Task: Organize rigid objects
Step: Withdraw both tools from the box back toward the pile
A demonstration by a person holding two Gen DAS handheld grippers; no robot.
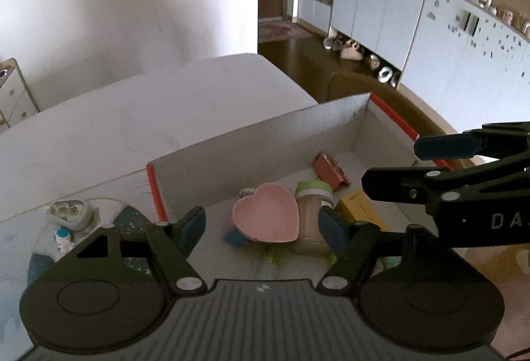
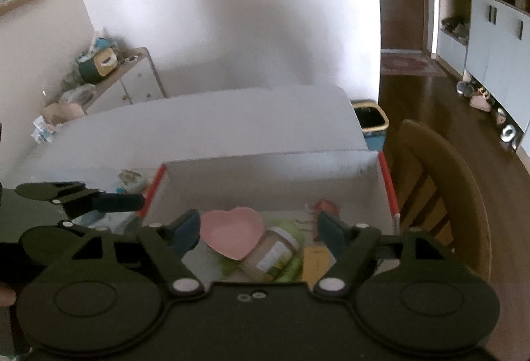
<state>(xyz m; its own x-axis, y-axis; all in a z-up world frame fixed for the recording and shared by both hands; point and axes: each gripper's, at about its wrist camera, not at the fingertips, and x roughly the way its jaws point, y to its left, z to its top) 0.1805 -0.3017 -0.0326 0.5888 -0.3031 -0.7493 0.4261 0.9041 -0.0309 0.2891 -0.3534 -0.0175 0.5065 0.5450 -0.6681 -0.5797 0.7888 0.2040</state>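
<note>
A white cardboard box [image 1: 265,132] with red edges stands on the table. In it a pink heart-shaped dish [image 1: 265,218] rests tilted on other items, beside a jar with a green and white lid [image 1: 311,212] lying on its side. A yellow carton [image 1: 357,208] and a reddish clip [image 1: 328,169] lie further right. My left gripper [image 1: 261,225] hovers open above the dish, with nothing between its fingers. My right gripper [image 1: 391,165] reaches in from the right, also open. In the right wrist view, the right gripper [image 2: 258,228] is open over the dish [image 2: 232,233] and jar [image 2: 275,253]; the left gripper [image 2: 132,205] shows at the left.
Small toy figures [image 1: 69,212] stand on a patterned mat left of the box. A wooden chair [image 2: 440,195] is close to the box's right side, and a bin [image 2: 371,119] stands past the table [image 2: 215,122]. Cabinets [image 1: 381,3] line the far wall.
</note>
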